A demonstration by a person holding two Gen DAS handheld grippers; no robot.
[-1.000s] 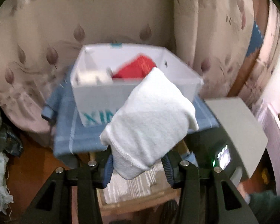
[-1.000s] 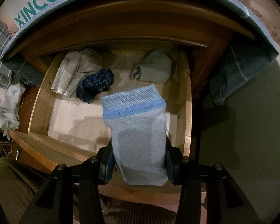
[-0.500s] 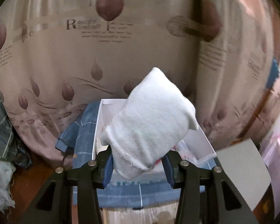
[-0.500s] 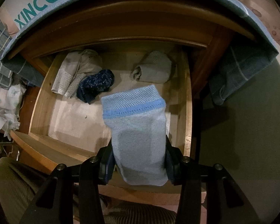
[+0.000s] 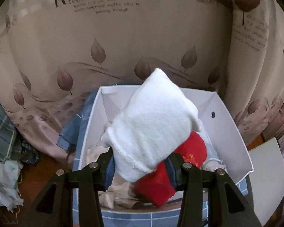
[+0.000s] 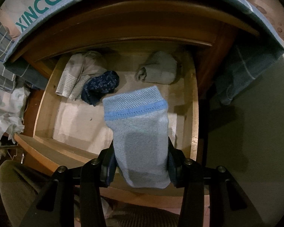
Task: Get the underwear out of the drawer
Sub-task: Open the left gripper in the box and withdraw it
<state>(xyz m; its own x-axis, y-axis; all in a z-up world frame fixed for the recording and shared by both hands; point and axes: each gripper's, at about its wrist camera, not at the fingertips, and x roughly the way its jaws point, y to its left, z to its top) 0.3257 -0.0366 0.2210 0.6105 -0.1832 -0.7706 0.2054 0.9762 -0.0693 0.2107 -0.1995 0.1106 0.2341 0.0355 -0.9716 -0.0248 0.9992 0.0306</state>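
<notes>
Only the left view shows the white box [image 5: 229, 121], the left gripper [image 5: 140, 162] clamping a white roll [image 5: 151, 130] over it (red garment [image 5: 191, 151] inside), while the right gripper [image 6: 141, 162] grips a blue roll [image 6: 140, 132] above the drawer [image 6: 45, 102].

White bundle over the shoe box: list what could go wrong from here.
1. The left gripper pinches only the lower end of the white bundle; its bulk could slip free and miss the white box.
2. The box already holds a red piece and beige ones, so the bundle may roll off them.
3. The right gripper holds the blue piece over the open drawer; a slip drops it back in.
</notes>
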